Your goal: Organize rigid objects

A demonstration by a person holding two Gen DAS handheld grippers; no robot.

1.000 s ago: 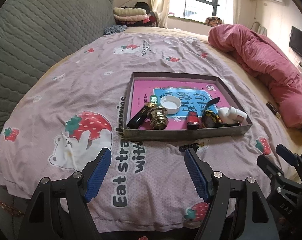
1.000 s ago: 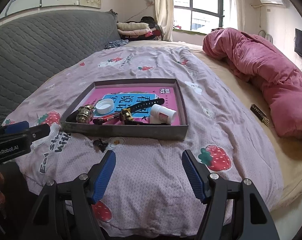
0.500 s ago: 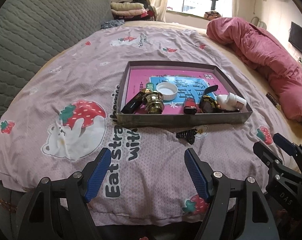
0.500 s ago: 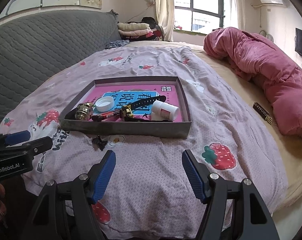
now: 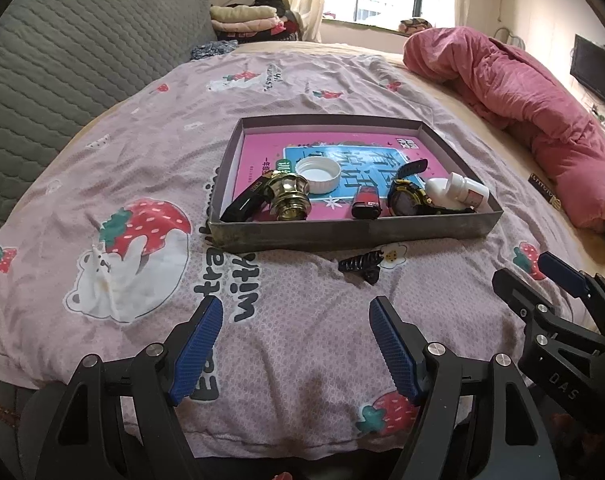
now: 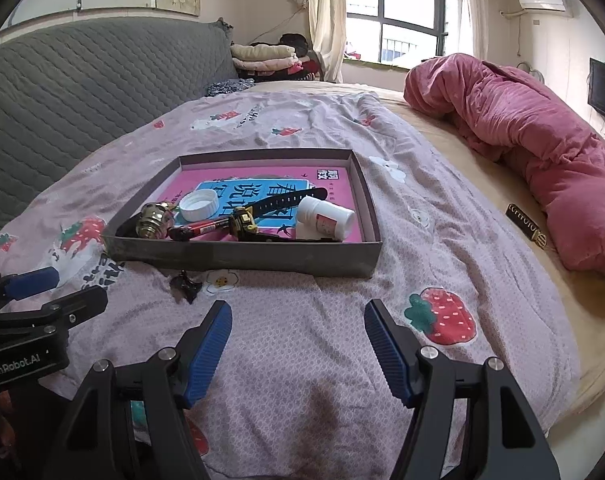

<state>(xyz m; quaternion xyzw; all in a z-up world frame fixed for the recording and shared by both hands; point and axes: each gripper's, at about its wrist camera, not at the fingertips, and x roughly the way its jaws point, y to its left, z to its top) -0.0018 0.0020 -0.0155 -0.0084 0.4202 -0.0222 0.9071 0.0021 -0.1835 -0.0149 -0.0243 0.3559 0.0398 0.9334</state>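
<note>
A shallow grey box (image 5: 354, 234) (image 6: 242, 258) rests on the bed and holds a brass knob (image 5: 288, 196), a white cap (image 5: 317, 174), a red lighter (image 5: 365, 202), a black watch (image 5: 406, 200) and a white bottle (image 5: 460, 190) (image 6: 324, 216). On the sheet just in front of the box lies a black hair claw (image 5: 361, 265) (image 6: 187, 285). My left gripper (image 5: 296, 340) is open, short of the claw. My right gripper (image 6: 298, 338) is open too, with the claw ahead and to its left. Both hold nothing.
The bed has a pink strawberry-print sheet (image 5: 134, 184). A rumpled red quilt (image 5: 514, 92) lies along the right side, with a small dark comb-like item (image 6: 526, 226) on the mattress beside it. A grey padded headboard (image 6: 82, 80) rises at the left.
Both grippers have shifted slightly; the left view has come closer to the box and the hair claw. Both stay open and nothing on the bed has moved.
</note>
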